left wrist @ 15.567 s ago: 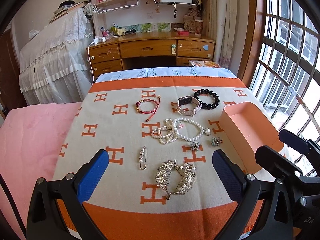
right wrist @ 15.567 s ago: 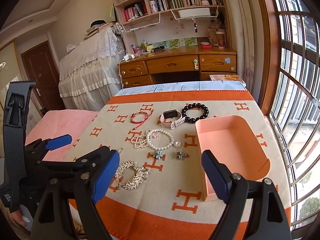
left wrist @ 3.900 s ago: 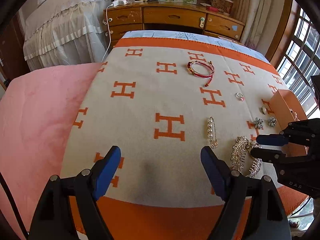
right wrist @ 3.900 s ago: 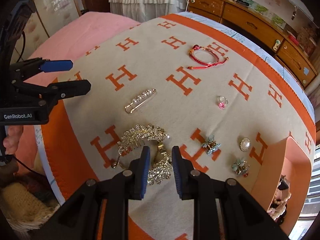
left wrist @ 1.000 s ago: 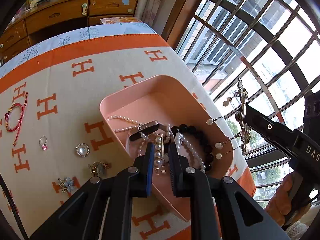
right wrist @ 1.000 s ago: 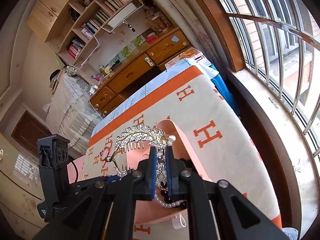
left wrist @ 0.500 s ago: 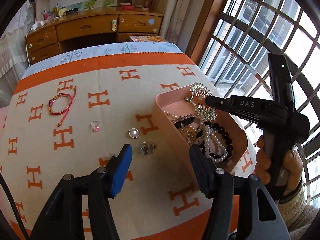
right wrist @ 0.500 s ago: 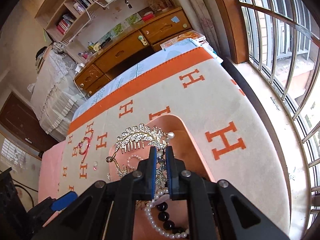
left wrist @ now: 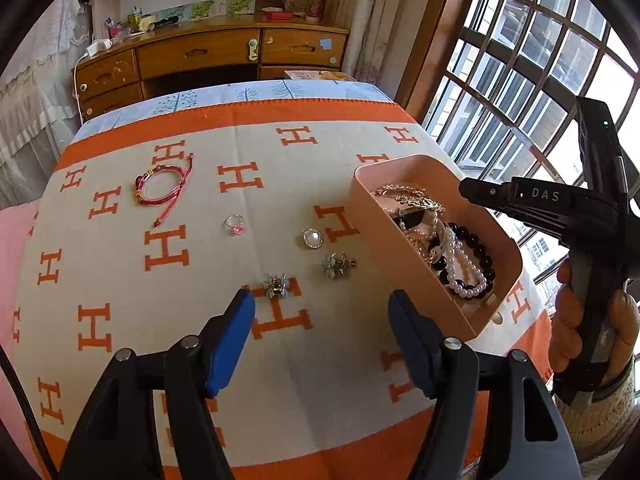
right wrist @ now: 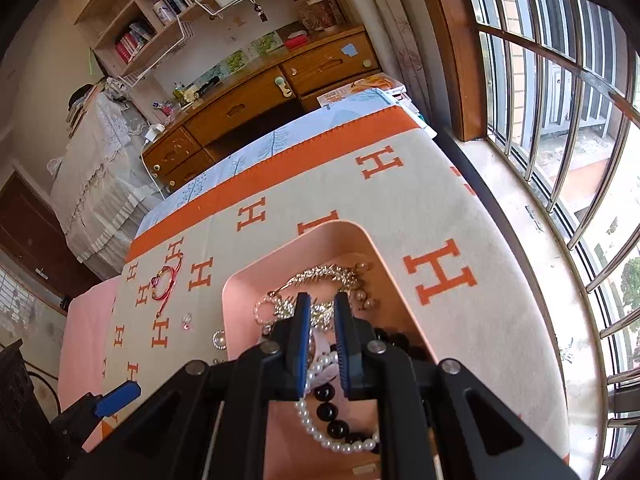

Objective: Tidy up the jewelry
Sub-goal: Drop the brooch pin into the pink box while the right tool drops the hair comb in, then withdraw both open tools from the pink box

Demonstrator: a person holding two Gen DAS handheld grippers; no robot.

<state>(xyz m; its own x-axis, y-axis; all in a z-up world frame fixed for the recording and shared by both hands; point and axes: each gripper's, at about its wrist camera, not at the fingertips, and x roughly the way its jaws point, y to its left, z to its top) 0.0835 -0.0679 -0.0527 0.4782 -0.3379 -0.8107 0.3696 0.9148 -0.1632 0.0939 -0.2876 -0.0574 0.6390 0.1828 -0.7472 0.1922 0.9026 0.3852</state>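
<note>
Pink box [right wrist: 332, 226]: R gripper [right wrist: 320, 300] hovering inside, jaws near-shut round gold comb [right wrist: 324, 274], pinch unclear; advising opening fully before lifting.

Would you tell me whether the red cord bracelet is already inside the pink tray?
No, the red cord bracelet lies on the blanket, well apart from the pink tray.
</note>
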